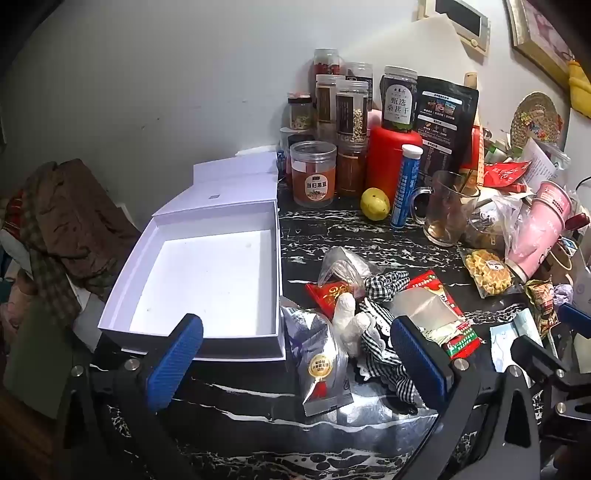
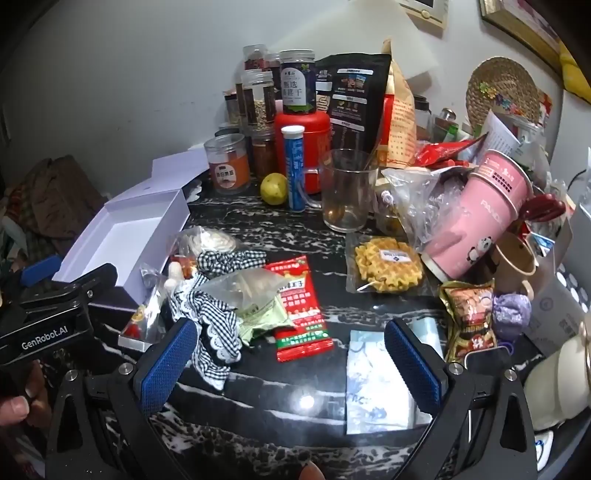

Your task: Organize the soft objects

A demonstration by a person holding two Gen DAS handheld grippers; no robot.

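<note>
Left wrist view looks down on a black tabletop (image 1: 369,236) veined with white, pushed against a plain pale wall (image 1: 166,74) where framed pictures (image 1: 461,22) hang at the upper right. At the table's left edge sits an open white box (image 1: 207,280) with its lid folded back and its floor bare, and beyond that edge lies a heap of brown and plaid cloth (image 1: 66,229). The left gripper (image 1: 295,365) hovers with its blue pads spread wide and nothing between them. Just ahead of it is the cluster of soft things: a silver foil pouch (image 1: 321,362) touching the box's right wall, a black-and-white checked fabric piece (image 1: 380,332) with a white plush part, a clear plastic bag (image 1: 343,266) and a red snack packet (image 1: 443,302). Along the wall stand clear jars (image 1: 314,177), a red canister (image 1: 388,155), a blue tube (image 1: 406,184), a black pouch (image 1: 443,122), a yellow-green fruit (image 1: 375,203) and a glass mug (image 1: 443,210). Right wrist view shows the right gripper (image 2: 291,365) equally wide and holding nothing, above a bare shiny patch of table, with a pale blue packet (image 2: 376,387) lying by its right finger. Farther right, clutter piles up: a tipped pink cup (image 2: 484,218), a bagged waffle snack (image 2: 388,266) and a woven round mat (image 2: 502,88) leaning on the wall.
</note>
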